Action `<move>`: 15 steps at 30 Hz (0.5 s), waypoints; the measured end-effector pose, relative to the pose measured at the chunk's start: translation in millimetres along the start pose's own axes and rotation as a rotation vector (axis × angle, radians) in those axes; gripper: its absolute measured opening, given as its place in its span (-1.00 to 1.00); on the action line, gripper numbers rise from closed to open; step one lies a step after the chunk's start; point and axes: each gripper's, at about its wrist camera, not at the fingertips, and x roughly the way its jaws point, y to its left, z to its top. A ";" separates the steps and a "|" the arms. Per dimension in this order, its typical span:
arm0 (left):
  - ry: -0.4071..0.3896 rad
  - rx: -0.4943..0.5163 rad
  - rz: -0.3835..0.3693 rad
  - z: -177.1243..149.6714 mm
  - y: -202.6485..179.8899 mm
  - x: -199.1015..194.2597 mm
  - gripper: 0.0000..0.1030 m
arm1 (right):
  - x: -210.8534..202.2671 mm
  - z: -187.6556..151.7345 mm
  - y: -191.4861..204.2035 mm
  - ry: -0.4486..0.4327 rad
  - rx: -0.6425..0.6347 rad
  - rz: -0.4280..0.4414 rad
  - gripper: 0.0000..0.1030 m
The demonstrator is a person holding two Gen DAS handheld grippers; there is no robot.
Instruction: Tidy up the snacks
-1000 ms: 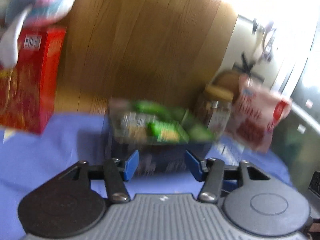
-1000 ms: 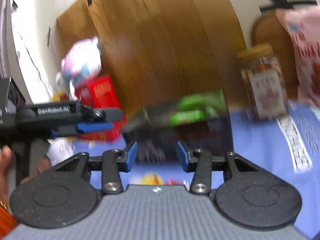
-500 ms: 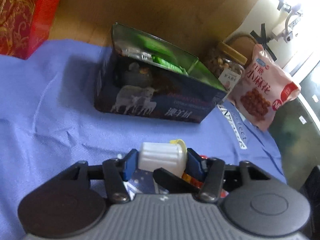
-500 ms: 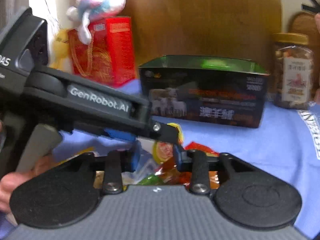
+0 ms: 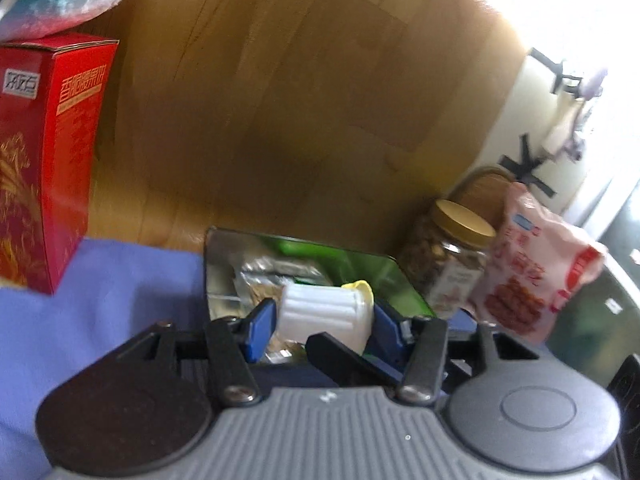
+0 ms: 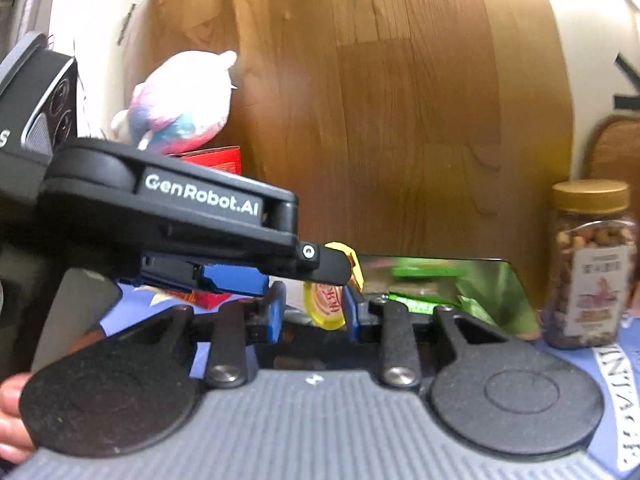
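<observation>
A white ribbed cup (image 5: 320, 312) with a yellow lid lies sideways in my left gripper (image 5: 324, 320), whose blue pads press on its base and lid. My right gripper (image 6: 314, 312) comes in from the lid end, its pads shut against the edges of the yellow lid (image 6: 326, 308). One of its black fingers (image 5: 348, 356) runs along the cup's near side. In the right wrist view the left gripper's finger (image 6: 328, 266) crosses the lid. Just beyond the cup stands an open dark box (image 5: 384, 276) with a green lining and snack packets inside.
A tall red box (image 5: 48, 160) stands at the left with a plush toy (image 6: 188, 104) on top. A nut jar (image 6: 592, 264) and a pink snack bag (image 5: 532, 272) stand right of the open box. Blue cloth (image 5: 120, 288) covers the table, backed by a wooden board (image 5: 280, 100).
A second ago both grippers were empty. They then shut on the cup low over the cloth, and have carried it together up to the open box's near edge.
</observation>
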 end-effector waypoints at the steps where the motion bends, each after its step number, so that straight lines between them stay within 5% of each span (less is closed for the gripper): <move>1: 0.003 0.001 0.011 2.4 3.7 2.3 -0.02 | 4.4 1.0 -1.0 0.005 0.005 0.005 -0.35; 8: 0.002 0.011 0.066 5.0 12.4 13.7 0.15 | 35.4 2.4 -9.8 0.055 0.068 0.036 -0.17; 15: -0.041 0.018 0.012 -18.3 8.5 -36.5 0.20 | -18.3 -10.6 -30.1 0.029 0.166 0.045 -0.12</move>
